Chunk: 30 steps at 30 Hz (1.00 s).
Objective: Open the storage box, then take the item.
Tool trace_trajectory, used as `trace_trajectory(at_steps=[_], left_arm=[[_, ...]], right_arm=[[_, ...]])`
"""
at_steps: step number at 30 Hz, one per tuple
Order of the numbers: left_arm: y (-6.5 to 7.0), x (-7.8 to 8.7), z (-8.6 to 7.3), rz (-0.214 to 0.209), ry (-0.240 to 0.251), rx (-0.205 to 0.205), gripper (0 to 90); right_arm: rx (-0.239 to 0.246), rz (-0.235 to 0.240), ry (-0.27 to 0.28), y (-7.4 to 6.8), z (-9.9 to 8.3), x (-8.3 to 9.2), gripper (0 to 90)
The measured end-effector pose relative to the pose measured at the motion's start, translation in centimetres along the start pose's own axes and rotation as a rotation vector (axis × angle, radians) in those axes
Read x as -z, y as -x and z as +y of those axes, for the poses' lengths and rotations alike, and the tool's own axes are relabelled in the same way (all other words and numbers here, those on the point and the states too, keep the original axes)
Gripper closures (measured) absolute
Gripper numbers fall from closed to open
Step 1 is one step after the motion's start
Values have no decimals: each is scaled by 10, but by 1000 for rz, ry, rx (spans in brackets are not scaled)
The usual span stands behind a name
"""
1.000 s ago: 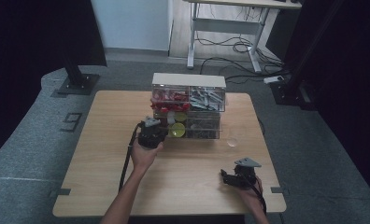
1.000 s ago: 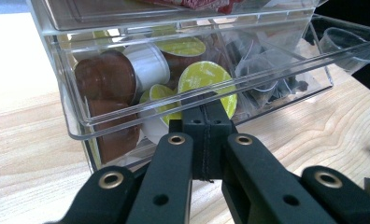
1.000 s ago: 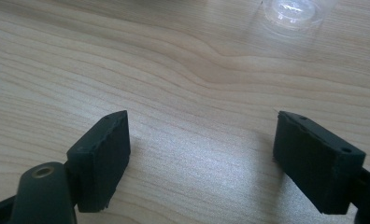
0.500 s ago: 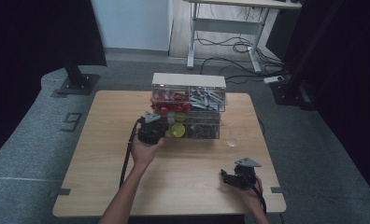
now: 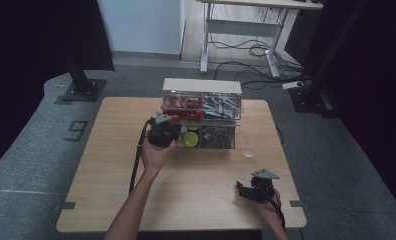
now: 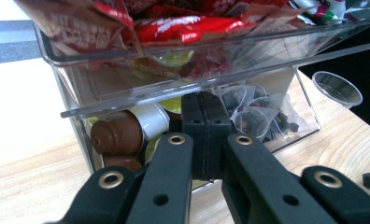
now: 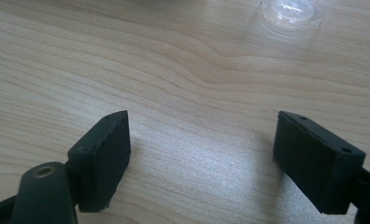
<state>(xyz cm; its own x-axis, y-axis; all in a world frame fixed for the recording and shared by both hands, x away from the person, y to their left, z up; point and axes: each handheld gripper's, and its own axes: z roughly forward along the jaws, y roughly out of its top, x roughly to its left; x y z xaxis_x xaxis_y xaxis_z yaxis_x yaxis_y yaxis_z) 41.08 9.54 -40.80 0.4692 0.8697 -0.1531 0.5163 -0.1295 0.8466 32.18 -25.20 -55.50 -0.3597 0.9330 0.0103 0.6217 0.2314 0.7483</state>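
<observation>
A clear two-tier organizer [image 5: 202, 95] stands at the table's far middle. Its upper tier holds red packets [image 6: 174, 25] and grey sachets [image 5: 221, 106]. The lower tier holds coffee capsules, brown [image 6: 117, 135], white and green [image 5: 189, 139], beside tea bags [image 6: 253, 116]. My left gripper [image 5: 172, 130] is shut with nothing between the jaws. Its tips [image 6: 205, 109] sit against the lower compartment's front, just under the upper tier's clear lip [image 6: 174, 91]. My right gripper [image 5: 253, 187] rests open near the front right edge, bare wood between its pads [image 7: 199, 126].
A small clear plastic cup [image 5: 248, 150] stands on the wooden table [image 5: 111, 175] right of the organizer, ahead of the right gripper [image 7: 293, 10]. Grey carpet and a desk's legs lie beyond the table.
My left gripper has risen a little and edged toward the organizer's front. The right gripper has kept still.
</observation>
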Motion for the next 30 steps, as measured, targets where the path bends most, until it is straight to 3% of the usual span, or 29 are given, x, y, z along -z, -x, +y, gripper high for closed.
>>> trace_trajectory(at_steps=[11, 30], left_arm=[[1, -5, 3, 5, -2, 13, 900], [3, 2, 0, -10, 15, 6, 900]], right_arm=[[0, 0, 0, 0, 0, 0, 194], [2, -4, 7, 0, 0, 0, 225]])
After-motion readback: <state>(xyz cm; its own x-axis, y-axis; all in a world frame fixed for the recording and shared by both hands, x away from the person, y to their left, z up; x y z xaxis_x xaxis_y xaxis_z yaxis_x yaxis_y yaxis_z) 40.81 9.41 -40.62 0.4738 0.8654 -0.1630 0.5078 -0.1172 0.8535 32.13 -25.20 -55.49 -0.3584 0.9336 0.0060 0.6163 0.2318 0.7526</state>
